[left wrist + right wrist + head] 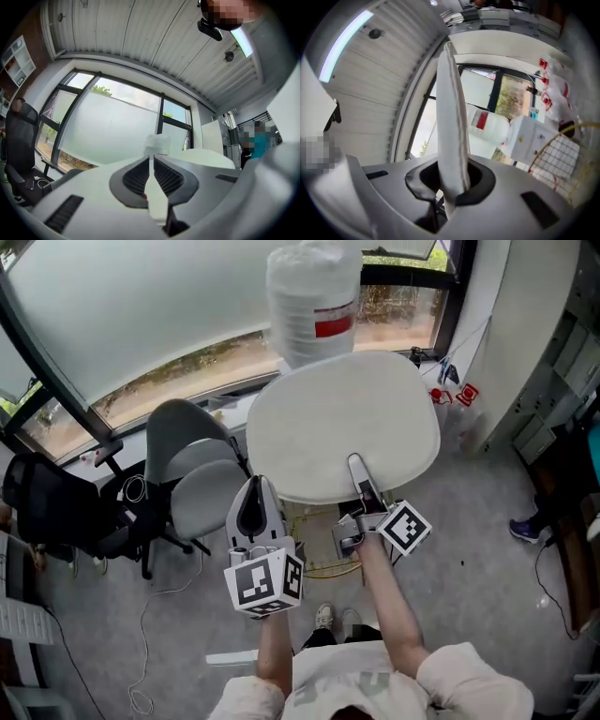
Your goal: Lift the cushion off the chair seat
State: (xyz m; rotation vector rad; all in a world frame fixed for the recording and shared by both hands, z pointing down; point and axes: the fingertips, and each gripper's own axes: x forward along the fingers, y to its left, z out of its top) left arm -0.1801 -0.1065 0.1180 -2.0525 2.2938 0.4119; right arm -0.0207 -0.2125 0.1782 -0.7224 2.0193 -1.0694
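Cushion [342, 423] up in air, roughly flat, near rim pinched by both claws. Left claw [255, 486] closed tight on rim at left. Right claw [358, 470] clamped on rim at right (thin edge runs between pads). Grey chair [202, 474] lower left, clear of cushion. White wrapped bundle [314, 301] behind.

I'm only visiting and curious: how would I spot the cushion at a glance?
Find the big window, then the white wrapped roll with a red band before it. Just below is the cushion: a broad, flat, off-white pad, the only thing pinched by the left gripper and right gripper.
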